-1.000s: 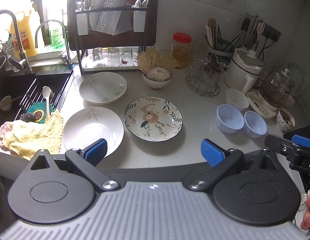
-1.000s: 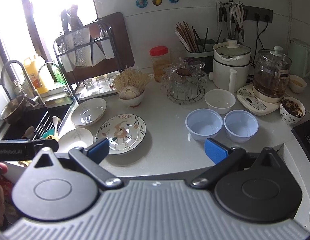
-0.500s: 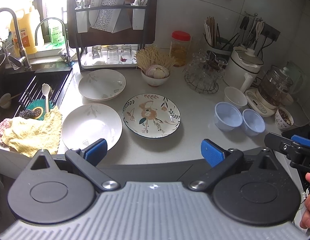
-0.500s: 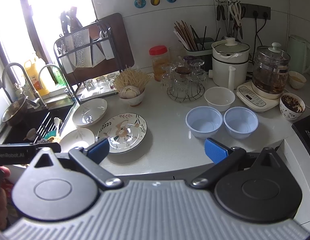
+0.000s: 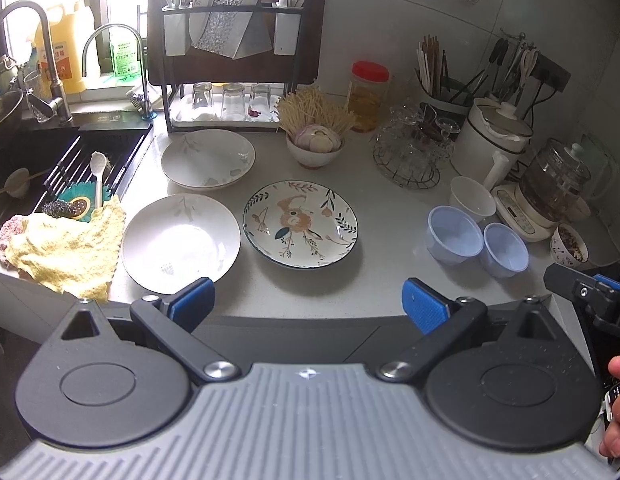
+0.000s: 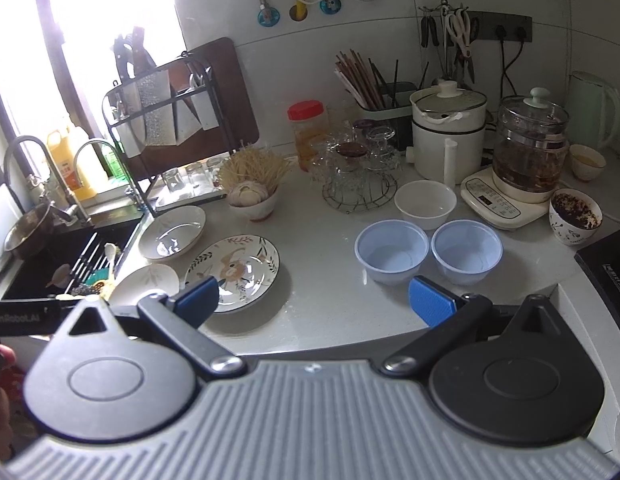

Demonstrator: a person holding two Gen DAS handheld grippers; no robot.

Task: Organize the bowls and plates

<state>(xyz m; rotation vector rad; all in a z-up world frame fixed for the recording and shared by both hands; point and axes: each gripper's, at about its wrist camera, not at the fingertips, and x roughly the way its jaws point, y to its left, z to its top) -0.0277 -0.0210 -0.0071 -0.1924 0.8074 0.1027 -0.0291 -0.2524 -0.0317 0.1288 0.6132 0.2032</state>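
White countertop (image 5: 390, 216) fills mid-frame. Centre sits a floral plate (image 5: 300, 224); left of it two plain white plates (image 5: 181, 238) (image 5: 208, 159); at right, two pale blue bowls (image 5: 454, 234) (image 5: 506, 249). Left gripper (image 5: 305, 304) and right gripper (image 6: 313, 298) both gape wide, empty.

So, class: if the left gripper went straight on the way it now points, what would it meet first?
Probably the floral plate: it lies centred ahead of the open left gripper, with bare counter between. Depth is unclear; the gripper might pass above it.
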